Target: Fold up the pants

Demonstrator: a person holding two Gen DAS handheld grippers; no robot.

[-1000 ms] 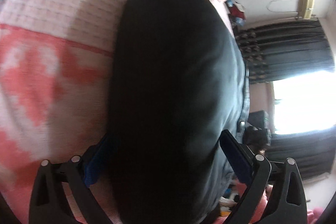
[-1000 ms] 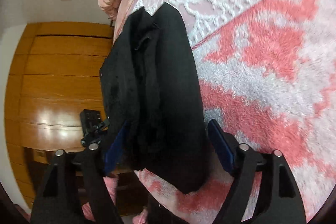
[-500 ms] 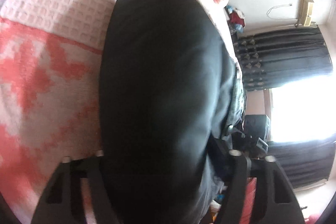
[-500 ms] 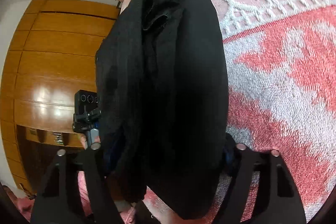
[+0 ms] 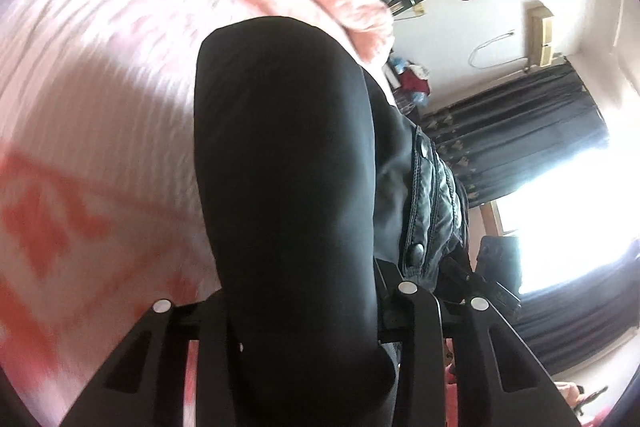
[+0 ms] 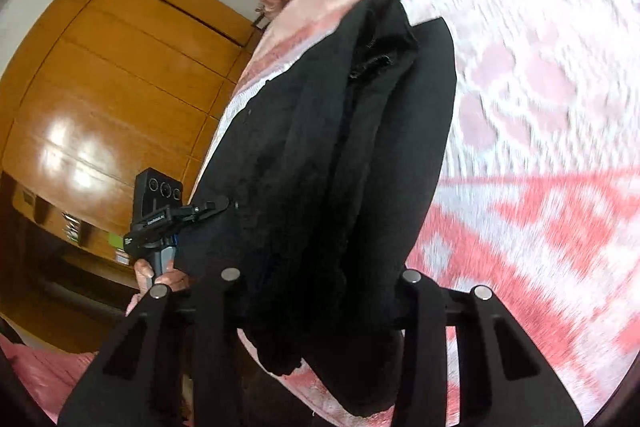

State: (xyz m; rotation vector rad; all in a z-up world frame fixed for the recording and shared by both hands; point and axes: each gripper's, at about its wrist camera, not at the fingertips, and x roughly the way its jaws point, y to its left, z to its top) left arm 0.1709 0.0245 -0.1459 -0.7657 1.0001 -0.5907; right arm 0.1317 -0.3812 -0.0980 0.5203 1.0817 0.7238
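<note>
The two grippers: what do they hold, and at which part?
Both the left gripper and right gripper clamp the folded black pants at the near end.

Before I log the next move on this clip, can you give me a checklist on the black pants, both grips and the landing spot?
1. Left hand-held gripper shut on the black fabric pants: ok.
2. Right hand-held gripper shut on the same pants: ok.
3. Pants gathered in a thick multi-layer bundle rather than one layer: ok.
4. Layers aligned at the edges: not ok; in the right wrist view the folds look uneven and bunched.
5. Pink and white patterned woven bedspread free beneath for laying down: ok in the visible part.
6. Pants lifted off the bedspread: cannot tell; the frames are blurred.
</note>
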